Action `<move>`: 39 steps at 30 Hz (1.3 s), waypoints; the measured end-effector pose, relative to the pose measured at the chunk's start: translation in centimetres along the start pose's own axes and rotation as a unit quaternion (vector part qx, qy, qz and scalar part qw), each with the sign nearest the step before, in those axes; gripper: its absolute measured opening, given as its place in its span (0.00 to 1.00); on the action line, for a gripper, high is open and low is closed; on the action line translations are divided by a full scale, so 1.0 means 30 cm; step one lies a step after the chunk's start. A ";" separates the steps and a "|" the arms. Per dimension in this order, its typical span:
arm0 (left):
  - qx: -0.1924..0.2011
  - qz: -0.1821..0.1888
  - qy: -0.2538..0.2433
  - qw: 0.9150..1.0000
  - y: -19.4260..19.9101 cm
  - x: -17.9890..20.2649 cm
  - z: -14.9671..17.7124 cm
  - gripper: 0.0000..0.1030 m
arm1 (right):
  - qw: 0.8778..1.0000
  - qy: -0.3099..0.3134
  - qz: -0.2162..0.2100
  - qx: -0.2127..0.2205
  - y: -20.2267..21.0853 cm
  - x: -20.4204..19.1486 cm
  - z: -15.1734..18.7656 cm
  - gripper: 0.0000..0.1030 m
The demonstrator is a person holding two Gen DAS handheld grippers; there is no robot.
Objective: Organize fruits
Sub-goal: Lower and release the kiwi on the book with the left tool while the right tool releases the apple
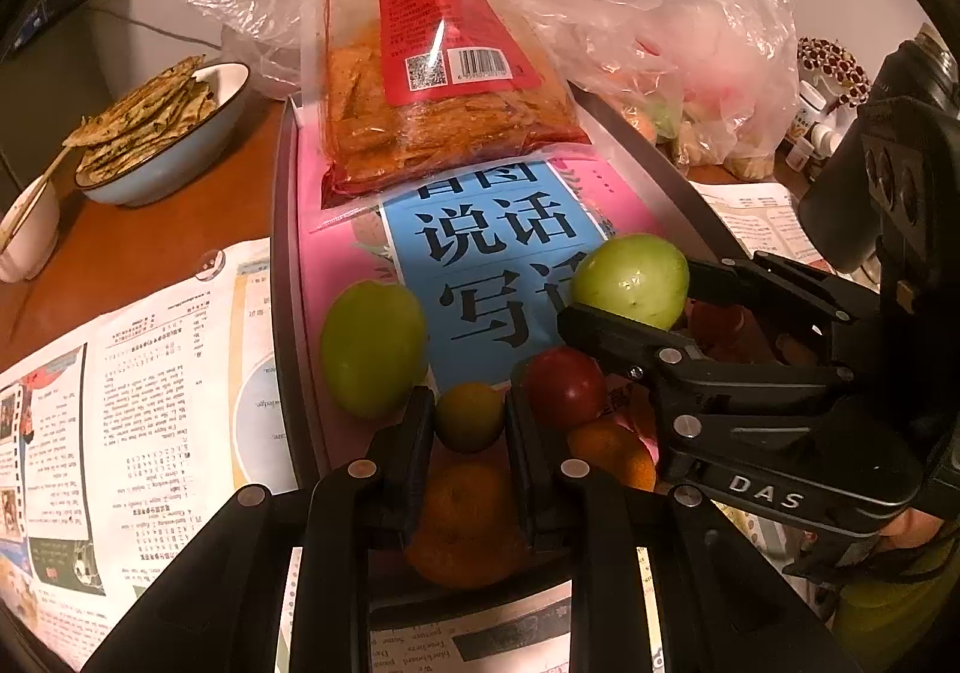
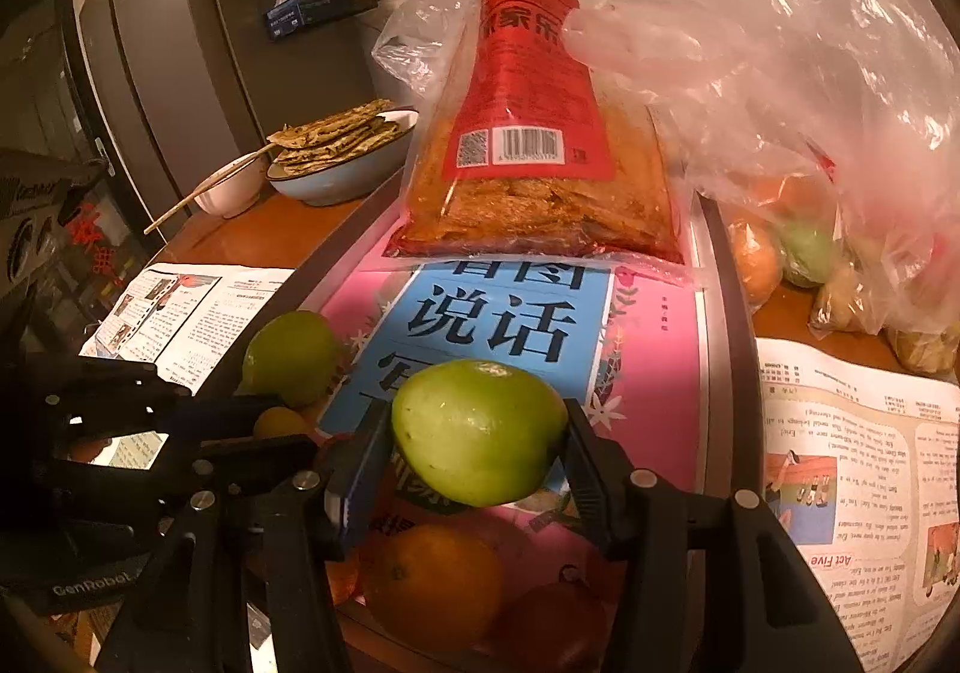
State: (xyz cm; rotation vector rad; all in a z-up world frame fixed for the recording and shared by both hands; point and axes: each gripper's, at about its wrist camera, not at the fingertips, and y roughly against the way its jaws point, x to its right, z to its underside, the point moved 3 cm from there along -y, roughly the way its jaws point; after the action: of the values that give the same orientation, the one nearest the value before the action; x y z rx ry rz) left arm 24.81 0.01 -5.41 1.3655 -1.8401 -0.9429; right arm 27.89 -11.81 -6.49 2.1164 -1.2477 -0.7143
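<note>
Left gripper (image 1: 469, 421) clamps a small yellow fruit (image 1: 469, 416); right gripper (image 2: 477, 448) clamps a green fruit (image 2: 478, 430). Risk: smooth round skins may slip out and roll off the tray (image 1: 282, 277).

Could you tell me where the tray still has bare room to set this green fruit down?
The blue-and-pink book cover lies bare between the snack packet and the fruit cluster. The tray's near end is crowded: oranges, a red fruit, and another green fruit by the left rim.
</note>
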 end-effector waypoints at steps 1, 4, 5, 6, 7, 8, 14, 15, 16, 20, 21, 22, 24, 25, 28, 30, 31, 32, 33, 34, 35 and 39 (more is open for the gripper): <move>0.000 0.000 -0.001 1.000 0.001 0.001 0.001 0.24 | 1.000 0.006 0.006 0.001 0.002 -0.002 0.000 0.54; 0.000 0.001 0.000 1.000 0.002 -0.001 0.001 0.24 | 1.000 0.008 0.006 0.000 -0.003 -0.009 0.001 0.54; 0.000 0.001 0.000 1.000 0.001 -0.001 0.001 0.24 | 1.000 0.010 0.009 -0.002 -0.004 -0.010 0.002 0.54; 0.000 0.000 0.001 1.000 0.001 -0.002 0.000 0.24 | 1.000 0.012 0.012 -0.003 -0.005 -0.012 0.002 0.54; 0.000 0.000 0.000 1.000 0.002 -0.001 0.000 0.24 | 1.000 0.013 0.014 -0.004 -0.005 -0.014 0.002 0.54; 0.000 0.000 0.000 1.000 0.001 -0.001 0.000 0.24 | 1.000 0.015 0.016 -0.005 -0.005 -0.015 0.004 0.54; 0.003 0.002 0.004 1.000 0.003 -0.008 0.002 0.24 | 1.000 0.017 0.011 -0.007 0.002 -0.015 0.009 0.54; 0.003 0.002 0.004 1.000 0.004 -0.008 0.003 0.24 | 1.000 0.017 0.010 -0.006 0.003 -0.014 0.009 0.54; 0.003 0.002 0.003 1.000 0.003 -0.007 0.004 0.23 | 1.000 0.016 0.010 -0.006 0.003 -0.013 0.009 0.54; 0.005 0.002 0.004 1.000 0.005 -0.009 0.005 0.24 | 1.000 0.016 0.012 -0.007 0.002 -0.015 0.007 0.54; 0.005 0.003 0.005 1.000 0.006 -0.010 0.006 0.24 | 1.000 0.014 0.010 -0.007 0.003 -0.015 0.006 0.54; 0.004 0.003 0.006 1.000 0.005 -0.010 0.005 0.24 | 1.000 0.013 0.010 -0.007 0.004 -0.014 0.007 0.54; 0.004 0.003 0.005 1.000 0.006 -0.009 0.006 0.24 | 1.000 0.011 0.010 -0.006 0.004 -0.012 0.008 0.54; 0.005 0.003 0.005 1.000 0.007 -0.008 0.006 0.24 | 1.000 0.010 0.009 -0.006 0.006 -0.010 0.008 0.55; 0.005 0.005 0.007 1.000 0.006 -0.009 0.006 0.24 | 1.000 0.006 0.007 -0.004 0.013 -0.007 0.010 0.55; 0.005 0.006 0.007 1.000 0.005 -0.010 0.007 0.24 | 1.000 0.004 0.007 -0.001 0.022 -0.002 0.013 0.57; 0.005 0.006 0.008 1.000 0.005 -0.010 0.007 0.24 | 1.000 0.003 0.006 0.000 0.028 -0.001 0.014 0.58; 0.004 0.007 0.008 1.000 0.004 -0.009 0.007 0.24 | 1.000 0.002 0.004 0.003 0.038 0.000 0.016 0.59; 0.004 0.007 0.008 1.000 0.004 -0.009 0.007 0.24 | 1.000 0.001 0.000 0.008 0.050 0.002 0.017 0.62; 0.004 0.007 0.008 1.000 0.005 -0.009 0.007 0.24 | 1.000 0.000 -0.002 0.013 0.058 0.004 0.016 0.65; 0.004 0.007 0.007 1.000 0.004 -0.007 0.006 0.24 | 1.000 -0.002 -0.004 0.019 0.068 0.007 0.016 0.65; 0.003 0.009 0.008 1.000 0.000 -0.006 0.005 0.24 | 1.000 -0.004 -0.003 0.027 0.094 0.009 0.014 0.66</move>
State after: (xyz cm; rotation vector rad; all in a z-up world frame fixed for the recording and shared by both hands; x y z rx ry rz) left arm 24.71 0.21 -5.51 1.3538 -1.8425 -0.9160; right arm 26.05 -13.28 -4.83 2.1640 -1.2783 -0.6993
